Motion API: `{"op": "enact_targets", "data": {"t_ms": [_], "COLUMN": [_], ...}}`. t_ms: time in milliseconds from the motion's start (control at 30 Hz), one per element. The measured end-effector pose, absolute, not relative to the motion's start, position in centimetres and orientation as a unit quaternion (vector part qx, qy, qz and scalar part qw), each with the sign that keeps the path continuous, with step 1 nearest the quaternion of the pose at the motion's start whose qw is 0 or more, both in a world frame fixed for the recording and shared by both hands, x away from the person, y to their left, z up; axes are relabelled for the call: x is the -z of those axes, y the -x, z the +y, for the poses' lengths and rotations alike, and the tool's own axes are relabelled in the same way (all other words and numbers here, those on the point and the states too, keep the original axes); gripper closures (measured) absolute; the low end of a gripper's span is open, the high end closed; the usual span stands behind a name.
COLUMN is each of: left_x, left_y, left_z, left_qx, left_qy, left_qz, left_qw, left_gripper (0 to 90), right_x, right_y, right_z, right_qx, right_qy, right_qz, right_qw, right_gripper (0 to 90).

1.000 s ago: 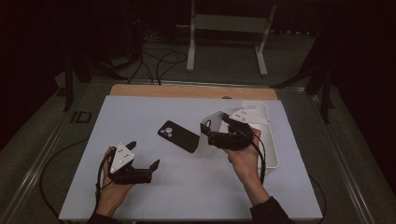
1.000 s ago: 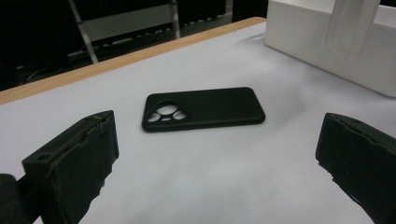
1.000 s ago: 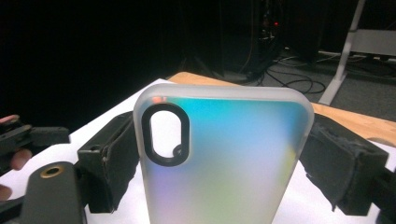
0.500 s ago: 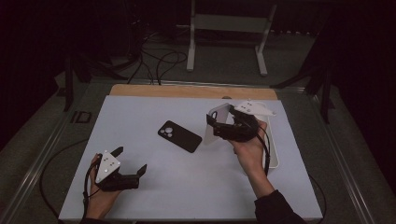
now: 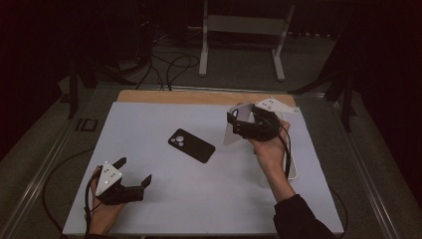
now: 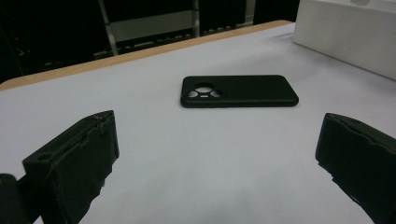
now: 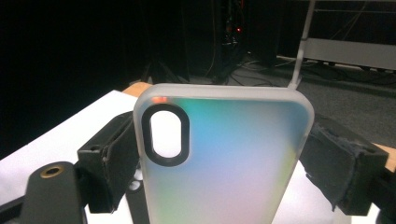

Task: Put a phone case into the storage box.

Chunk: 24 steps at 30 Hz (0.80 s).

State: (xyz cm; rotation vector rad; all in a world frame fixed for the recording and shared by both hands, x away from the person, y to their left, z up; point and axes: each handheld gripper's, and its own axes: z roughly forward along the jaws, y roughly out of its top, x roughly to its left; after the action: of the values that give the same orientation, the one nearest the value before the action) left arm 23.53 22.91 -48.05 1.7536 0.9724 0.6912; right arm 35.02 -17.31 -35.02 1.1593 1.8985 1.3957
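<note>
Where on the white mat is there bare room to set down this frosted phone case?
Bare mat lies behind the black phone, and between it and the left gripper. It is crowded at the right edge by the white box, under the right gripper clamping the translucent case.

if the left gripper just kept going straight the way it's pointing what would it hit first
Most likely the black phone, lying flat on the white table top straight ahead of the open left gripper. Nothing lies between them. The white box sits farther off to one side, probably out of that line.
</note>
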Motion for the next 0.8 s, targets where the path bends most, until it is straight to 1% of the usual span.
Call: {"op": "enact_targets", "data": {"t_ms": [200, 500, 800], "left_x": [47.9, 47.9, 48.0], "left_y": [-23.5, -23.5, -23.5], "left_z": [23.0, 23.0, 23.0], "left_qx": [-0.285, -0.284, -0.282], "left_qy": [-0.718, -0.717, -0.715], "left_qz": [0.402, 0.404, 0.408], "left_qw": [0.491, 0.492, 0.493], "left_gripper": [0.0, 0.0, 0.0], "right_x": [35.0, 35.2, 35.2], "right_y": [-36.1, -37.7, -39.1], "right_z": [-17.6, -18.9, -20.0], "right_qx": [-0.503, -0.492, -0.477], "right_qy": [-0.431, -0.458, -0.475], "right_qz": [0.700, 0.689, 0.680], "right_qw": [0.268, 0.271, 0.291], "right_gripper": [16.6, 16.6, 16.6]}}
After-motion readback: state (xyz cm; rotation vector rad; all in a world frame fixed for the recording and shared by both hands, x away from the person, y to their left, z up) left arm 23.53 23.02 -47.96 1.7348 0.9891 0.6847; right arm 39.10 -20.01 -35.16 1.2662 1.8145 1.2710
